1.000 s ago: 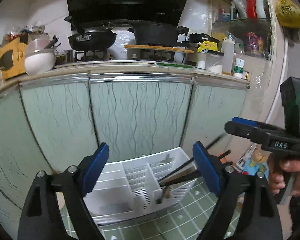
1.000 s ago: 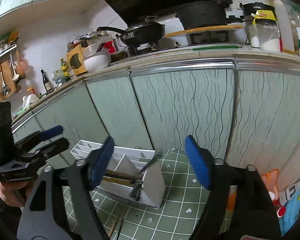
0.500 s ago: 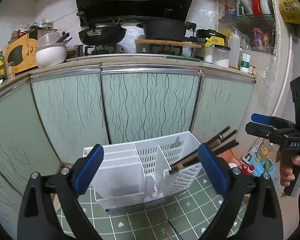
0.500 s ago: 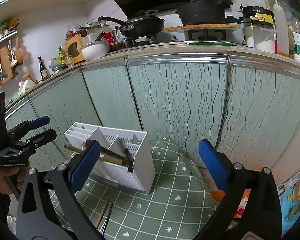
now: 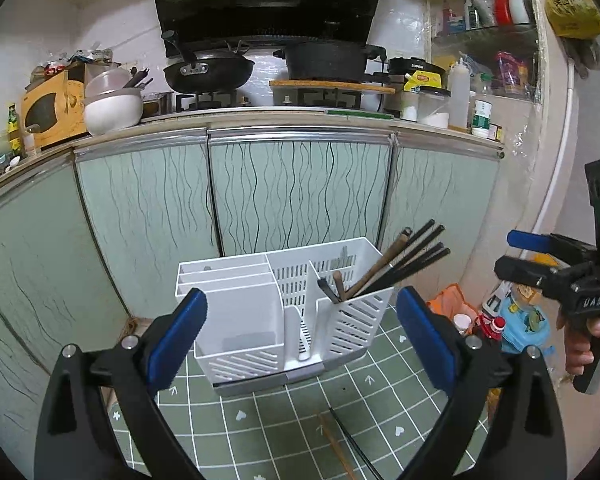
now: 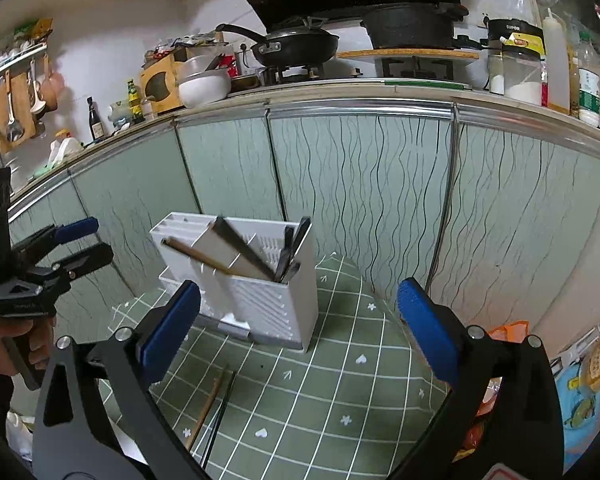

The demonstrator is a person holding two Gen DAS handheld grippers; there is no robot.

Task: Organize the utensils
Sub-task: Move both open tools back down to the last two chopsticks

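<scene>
The left claw [image 5: 302, 336] stands wide apart with nothing between its blue pads [image 5: 178, 336], and its jaws have just been opening. It hangs low over a green grid-patterned mat [image 5: 284, 424] on the floor, pointed at a white utensil caddy [image 5: 284, 312] that sits on the mat just ahead of it. The right claw [image 6: 298, 334] is likewise spread wide and empty, its jaws having just been opening too; it faces the same caddy [image 6: 260, 300] from the other side. In the left wrist view, the right claw appears at the right edge, gripped by a hand [image 5: 588, 344].

The caddy's right-hand slotted compartment holds a bundle of chopsticks [image 5: 404, 264], dark ones and a brown one, leaning out over its right rim. The solid-walled compartment on the left looks empty as far as can be seen. Two loose chopsticks [image 6: 216, 404], one brown and one black, lie side by side on the mat just in front of the caddy, between the claws.

Behind the caddy stand pale green cabinet doors [image 5: 300, 196] with wavy dark lines. Above them the bench [image 5: 340, 118] carries a black wok [image 5: 208, 72], a dark pot [image 5: 326, 62], a white bowl [image 5: 114, 110] and jars.
</scene>
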